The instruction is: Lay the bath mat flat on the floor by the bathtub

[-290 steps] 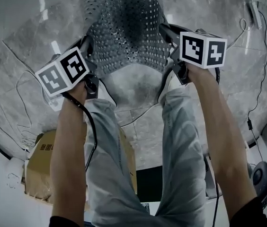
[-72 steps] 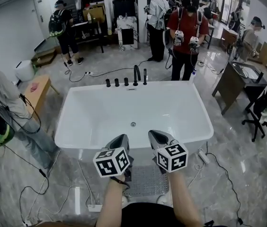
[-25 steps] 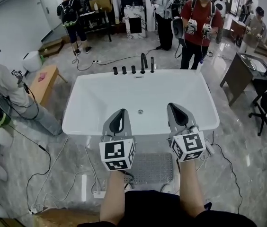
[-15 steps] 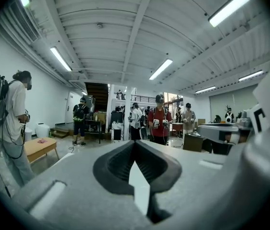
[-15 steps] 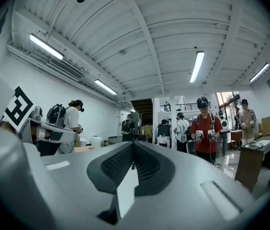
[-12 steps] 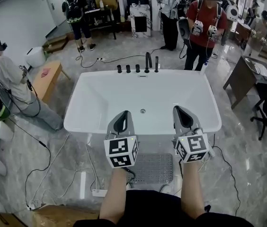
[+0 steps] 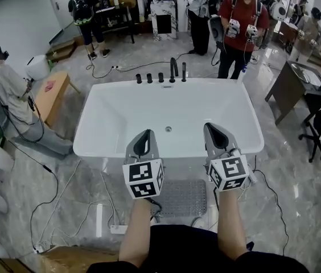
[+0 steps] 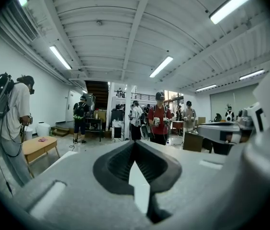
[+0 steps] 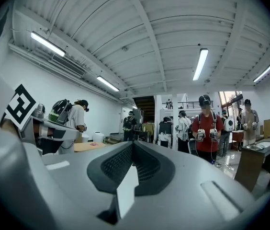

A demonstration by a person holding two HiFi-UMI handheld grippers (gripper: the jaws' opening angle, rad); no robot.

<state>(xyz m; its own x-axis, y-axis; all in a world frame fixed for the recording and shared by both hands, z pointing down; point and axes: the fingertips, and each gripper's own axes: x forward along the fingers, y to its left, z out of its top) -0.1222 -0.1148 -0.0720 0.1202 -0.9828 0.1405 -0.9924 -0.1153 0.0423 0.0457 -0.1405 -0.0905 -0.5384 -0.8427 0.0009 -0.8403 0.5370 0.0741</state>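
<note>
Busy workshop, grey marble floor [image 7: 297, 175], white bathtub [image 7: 86, 147] dead centre. The bath mat [image 7: 177, 201] is lying flat on the floor just beside the tub's near side, at 6 o'clock from it, between the person's forearms. The left gripper [image 7: 144, 135] and right gripper [image 7: 214, 131] are both clamped together on nothing, held level over the near rim. The mat looks like thin studded rubber, so I'd guess it's light, floppy and a bit grippy. If it needs a tweak, pinch two corners of one edge, not the middle, or it'll sag and fold.

A glossy, smooth white bathtub [image 7: 149, 112] stands on a polished grey marble-look floor [image 7: 297, 192]; the grey bath mat [image 7: 184, 199] looks matt and studded.
</note>
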